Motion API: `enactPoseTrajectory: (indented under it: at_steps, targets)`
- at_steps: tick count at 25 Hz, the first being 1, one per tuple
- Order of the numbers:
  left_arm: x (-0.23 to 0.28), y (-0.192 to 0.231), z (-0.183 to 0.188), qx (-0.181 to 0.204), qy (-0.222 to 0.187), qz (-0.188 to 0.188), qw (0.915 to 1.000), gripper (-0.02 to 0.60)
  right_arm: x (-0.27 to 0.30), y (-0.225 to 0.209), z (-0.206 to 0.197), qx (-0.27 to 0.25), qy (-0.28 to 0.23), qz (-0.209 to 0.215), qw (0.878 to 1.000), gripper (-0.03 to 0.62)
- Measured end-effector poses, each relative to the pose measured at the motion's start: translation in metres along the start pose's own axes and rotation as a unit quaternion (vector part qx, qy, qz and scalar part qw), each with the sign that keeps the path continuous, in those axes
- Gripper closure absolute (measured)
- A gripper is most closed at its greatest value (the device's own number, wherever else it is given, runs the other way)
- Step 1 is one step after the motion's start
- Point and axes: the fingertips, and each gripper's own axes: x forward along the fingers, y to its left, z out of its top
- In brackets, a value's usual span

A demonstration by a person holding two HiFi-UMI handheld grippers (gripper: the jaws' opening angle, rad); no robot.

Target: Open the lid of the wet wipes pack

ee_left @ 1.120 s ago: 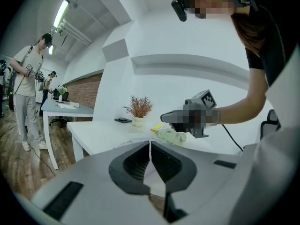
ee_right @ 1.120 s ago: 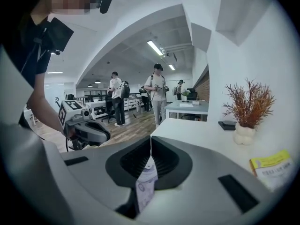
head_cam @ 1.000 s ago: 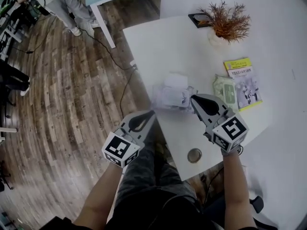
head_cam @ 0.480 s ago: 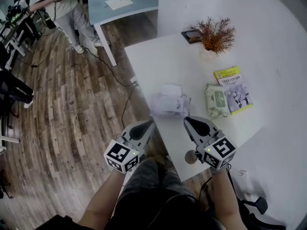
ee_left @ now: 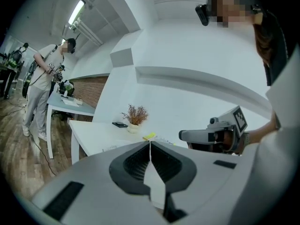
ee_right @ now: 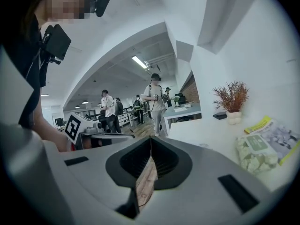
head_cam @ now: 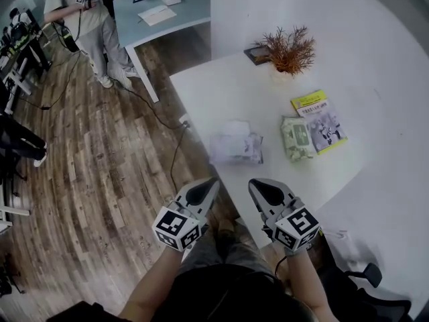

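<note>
A pale wet wipes pack (head_cam: 234,146) lies on the white table (head_cam: 221,92), with a white flap raised at its far side. A second, green wipes pack (head_cam: 297,138) (ee_right: 255,151) lies to its right. My left gripper (head_cam: 214,180) (ee_left: 150,144) and right gripper (head_cam: 251,182) (ee_right: 151,142) are both shut and hold nothing. They hang side by side at the table's near edge, well short of the pale pack. The left gripper view shows the right gripper (ee_left: 211,135) beside it, and the right gripper view shows the left gripper (ee_right: 93,128).
A yellow-green booklet (head_cam: 318,121) lies right of the green pack. A dried plant in a white pot (head_cam: 287,45) and a dark flat object (head_cam: 255,54) stand at the far side. People stand by a blue-grey table (head_cam: 161,12) at the back left. A cable (head_cam: 154,89) crosses the wooden floor.
Both grippers have drawn back toward me from the pale pack. The right one moved from beside the pack to the table's near edge. The pack stays put.
</note>
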Motion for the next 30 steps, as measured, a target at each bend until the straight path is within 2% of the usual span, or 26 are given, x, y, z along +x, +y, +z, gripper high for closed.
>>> enactPoseTrajectory:
  at_steps: [9, 30]
  targets:
    - [-0.018, -0.015, -0.004, -0.009, 0.005, -0.015, 0.9998, 0.561, -0.010, 0.031, -0.010, 0.008, 0.000, -0.009, 1.000, 0.572]
    - [-0.048, -0.025, -0.013, -0.019, 0.009, -0.040, 0.9990, 0.561, -0.030, 0.061, -0.027, 0.007, 0.006, -0.039, 0.999, 0.574]
